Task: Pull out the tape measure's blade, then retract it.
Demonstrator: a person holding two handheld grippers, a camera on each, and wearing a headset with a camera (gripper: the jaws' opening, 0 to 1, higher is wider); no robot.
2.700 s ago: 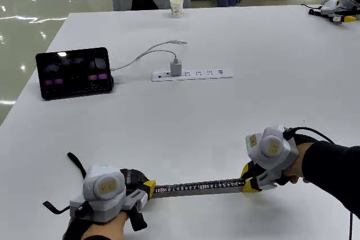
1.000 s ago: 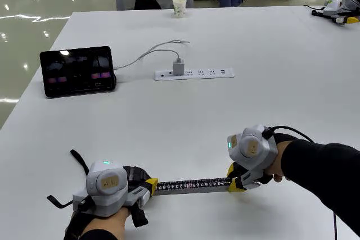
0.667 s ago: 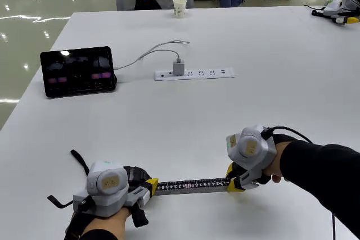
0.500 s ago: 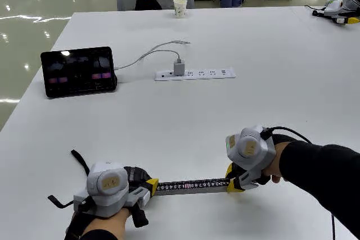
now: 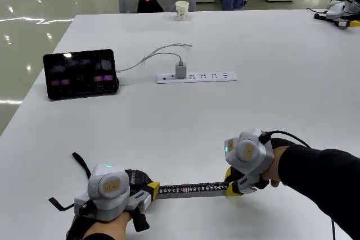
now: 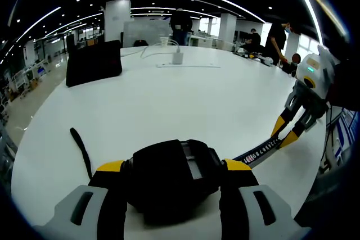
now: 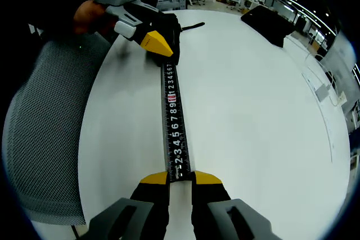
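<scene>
The black tape measure case (image 6: 171, 173) (image 5: 138, 181) sits between the yellow-tipped jaws of my left gripper (image 6: 172, 168) (image 5: 147, 189), which is shut on it near the table's front edge. Its dark numbered blade (image 5: 190, 188) (image 7: 174, 125) runs flat over the white table to my right gripper (image 5: 232, 185) (image 7: 180, 179), which is shut on the blade's end. From the right gripper view the blade leads straight to the case (image 7: 167, 33) and the left gripper (image 7: 152, 37). In the left gripper view the right gripper (image 6: 286, 133) holds the blade tip (image 6: 257, 152) at the right.
A dark tablet (image 5: 81, 73) stands at the left. A white power strip (image 5: 196, 76) with a plugged charger and cable lies mid-table. A paper cup (image 5: 181, 10) stands at the far edge. Another gripper set (image 5: 346, 16) rests at the far right corner. A black strap (image 5: 80, 163) trails from the case.
My right gripper has moved left toward the case with the blade's end, so less blade shows. The left gripper stays on the case; the camera shifted slightly.
</scene>
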